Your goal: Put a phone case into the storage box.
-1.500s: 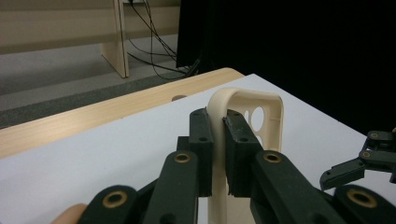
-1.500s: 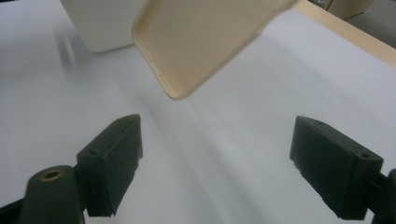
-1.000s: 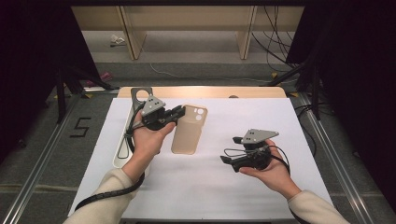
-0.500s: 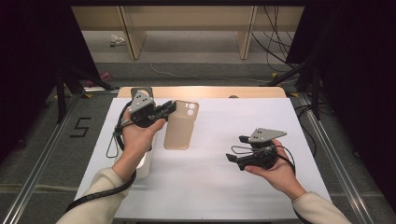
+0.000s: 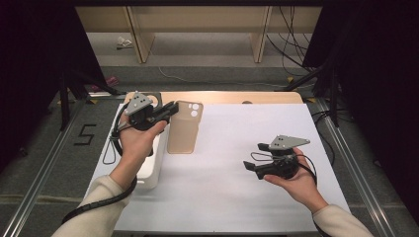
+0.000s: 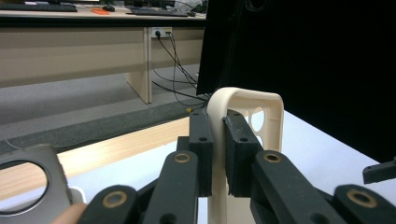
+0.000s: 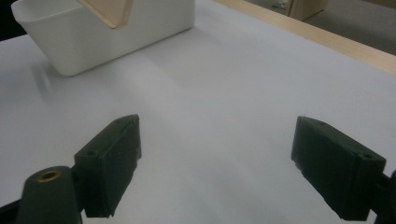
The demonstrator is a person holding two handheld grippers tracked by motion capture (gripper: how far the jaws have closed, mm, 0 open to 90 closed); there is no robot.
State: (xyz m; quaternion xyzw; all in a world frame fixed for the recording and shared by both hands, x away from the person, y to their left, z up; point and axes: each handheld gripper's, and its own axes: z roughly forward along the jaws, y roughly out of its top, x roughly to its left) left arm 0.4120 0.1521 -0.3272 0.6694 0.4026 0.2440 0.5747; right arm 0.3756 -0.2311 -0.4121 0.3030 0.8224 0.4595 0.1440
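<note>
Beige phone case (image 5: 184,127) lifted off white tabletop (image 5: 237,197), gripped at upper edge by left gripper (image 5: 168,109), jaws clenched on case wall. White bin (image 5: 150,170) just below left hand. Step: carrying case, probably toward bin; next move needs lowering over bin opening, then release. Right gripper (image 5: 251,167) idle, jaws spread, nothing between. Left gripper view shows pinch on case rim (image 6: 218,121); right gripper view shows bin wall (image 7: 93,42).
</note>
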